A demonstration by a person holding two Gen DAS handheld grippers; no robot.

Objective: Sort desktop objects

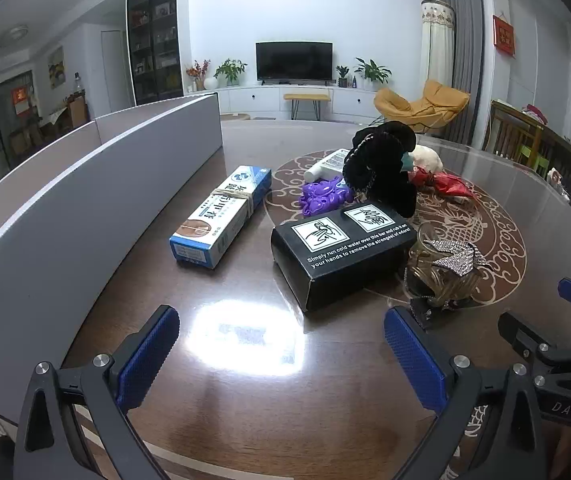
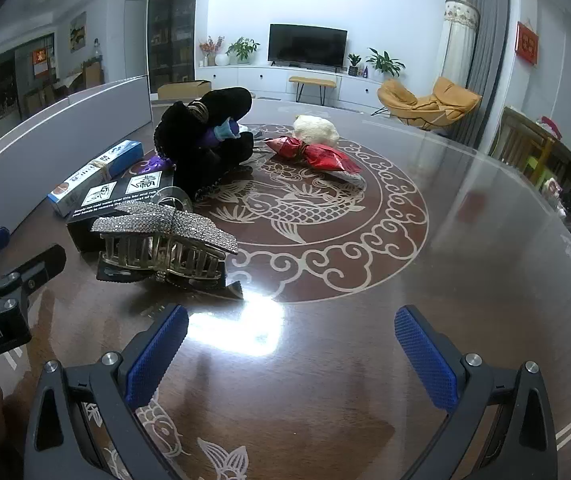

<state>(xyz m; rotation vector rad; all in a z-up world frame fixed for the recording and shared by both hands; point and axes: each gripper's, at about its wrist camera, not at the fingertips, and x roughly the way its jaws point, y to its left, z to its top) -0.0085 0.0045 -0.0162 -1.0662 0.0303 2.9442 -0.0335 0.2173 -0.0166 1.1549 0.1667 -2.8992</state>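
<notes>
Left tongs (image 1: 281, 354): handles cut off by the bottom edge of the left wrist view.
Right tongs (image 2: 291, 354): handles likewise cut off at the bottom of the right wrist view; in the left wrist view only a part shows at the right edge.
Black box (image 1: 343, 250): far end hidden behind the black plush heap (image 1: 381, 164).
White tube (image 1: 325, 166): mostly hidden behind the heap; print too small to read.
Purple clip (image 2: 157, 163): nearly all covered by the heap in the right wrist view.
Blue-and-white carton (image 1: 221, 214): small print unreadable.
Bench (image 1: 245, 400): near edge cut off.
</notes>
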